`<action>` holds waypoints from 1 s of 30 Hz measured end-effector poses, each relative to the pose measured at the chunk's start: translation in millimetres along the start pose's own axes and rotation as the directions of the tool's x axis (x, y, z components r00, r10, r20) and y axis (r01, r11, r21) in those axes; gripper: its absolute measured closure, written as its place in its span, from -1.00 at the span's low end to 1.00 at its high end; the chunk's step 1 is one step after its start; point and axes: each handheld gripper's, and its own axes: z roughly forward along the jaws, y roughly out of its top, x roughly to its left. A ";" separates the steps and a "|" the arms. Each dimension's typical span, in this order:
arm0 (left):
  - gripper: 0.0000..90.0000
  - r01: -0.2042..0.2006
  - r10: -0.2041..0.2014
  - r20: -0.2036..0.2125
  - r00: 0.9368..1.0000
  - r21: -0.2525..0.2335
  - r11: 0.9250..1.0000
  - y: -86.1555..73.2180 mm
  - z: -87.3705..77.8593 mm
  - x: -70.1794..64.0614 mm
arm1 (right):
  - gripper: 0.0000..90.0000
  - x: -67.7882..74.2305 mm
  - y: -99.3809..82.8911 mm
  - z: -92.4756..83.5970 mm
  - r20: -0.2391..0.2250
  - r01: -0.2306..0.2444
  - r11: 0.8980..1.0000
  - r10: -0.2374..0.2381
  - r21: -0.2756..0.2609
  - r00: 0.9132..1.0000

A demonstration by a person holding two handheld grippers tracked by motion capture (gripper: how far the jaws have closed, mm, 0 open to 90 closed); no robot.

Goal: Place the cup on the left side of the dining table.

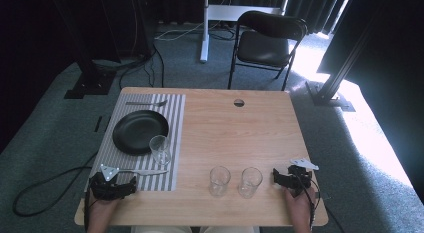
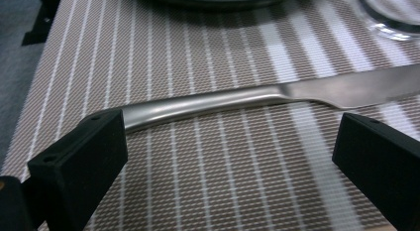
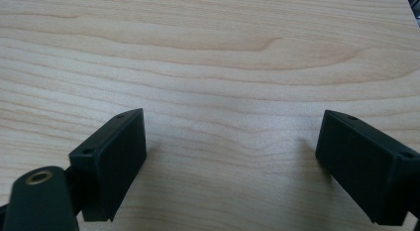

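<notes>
A striped placemat (image 1: pixel 172 105) lies on the left of the wooden table (image 1: pixel 235 133). On it sit a black plate (image 1: pixel 137 130), a fork (image 1: pixel 147 103) at the far edge, a glass (image 1: pixel 160 149) and a knife (image 1: pixel 145 172) at the near edge. Two more glasses (image 1: pixel 219 180) (image 1: pixel 249 182) stand on bare wood near the front. My left gripper (image 1: pixel 112 185) rests open just in front of the knife (image 2: pixel 237 99), whose handle lies beyond its jaws. My right gripper (image 1: pixel 295 177) stands open over bare wood (image 3: pixel 223 67) at the front right, nothing between its jaws.
A round cable hole (image 1: pixel 239 102) sits near the table's far edge. Behind the table stands a black chair (image 1: pixel 267 40) and a white post (image 1: pixel 204 28). Cables (image 1: pixel 45 188) trail on the carpet at the left.
</notes>
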 end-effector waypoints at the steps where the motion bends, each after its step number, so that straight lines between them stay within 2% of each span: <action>1: -0.97 0.002 -0.002 -0.004 1.000 0.003 1.000 0.1 0.5 0.4 | -0.74 0.0 0.0 0.0 0.000 0.000 1.000 0.000 0.000 1.000; 11: -0.97 0.026 -0.025 -0.029 0.999 0.036 0.999 -0.7 1.2 2.8 | -0.74 0.0 0.0 0.0 0.000 0.000 1.000 0.000 0.000 1.000; 13: -0.97 0.063 -0.061 -0.038 0.997 0.044 0.997 -1.2 0.8 2.3 | -0.74 0.0 0.0 0.1 0.000 0.000 1.000 0.000 -0.001 1.000; 15: -0.97 0.081 -0.080 -0.024 0.996 0.051 0.995 -1.2 1.6 4.4 | -0.74 0.0 0.0 0.0 0.000 0.000 1.000 0.000 0.000 1.000; 16: -0.97 0.109 -0.109 -0.011 0.994 0.061 0.992 -1.5 2.3 6.5 | -0.74 0.0 0.0 0.0 0.000 0.000 1.000 0.000 0.000 1.000; 30: -0.97 0.120 -0.119 -0.021 0.993 0.062 0.991 -1.9 2.0 6.2 | -0.74 0.1 0.0 0.0 0.000 0.000 1.000 0.000 0.000 1.000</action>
